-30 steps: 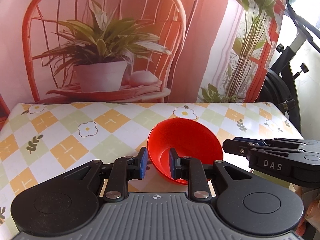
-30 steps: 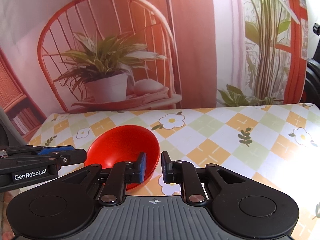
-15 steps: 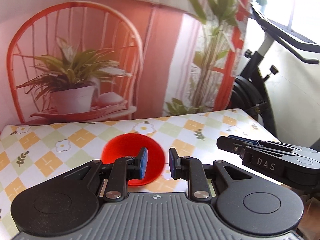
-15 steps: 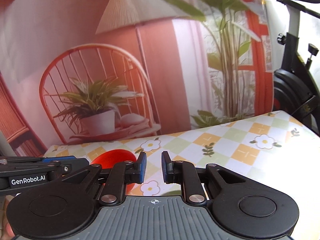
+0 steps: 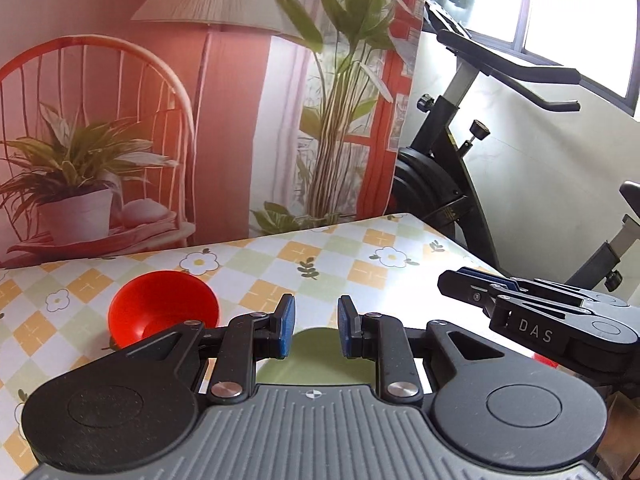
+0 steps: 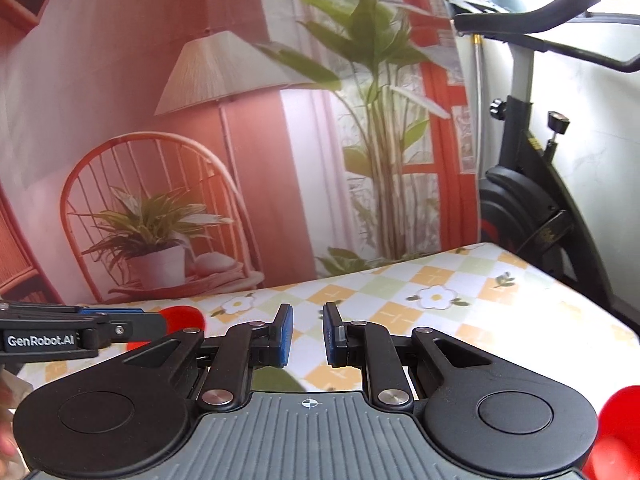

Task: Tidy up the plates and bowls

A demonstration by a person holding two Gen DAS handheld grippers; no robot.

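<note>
On my left, the red bowl [image 5: 164,308] sits alone on the checked worktop [image 5: 360,256]. My left gripper [image 5: 312,330] hangs parted and empty above a green plate [image 5: 316,356]; right gripper [image 6: 307,334] likewise spread, holding nothing.

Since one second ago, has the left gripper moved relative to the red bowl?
Yes. The left gripper has pulled back and to the right: the red bowl, earlier between its fingers, now sits apart on the tablecloth.
</note>
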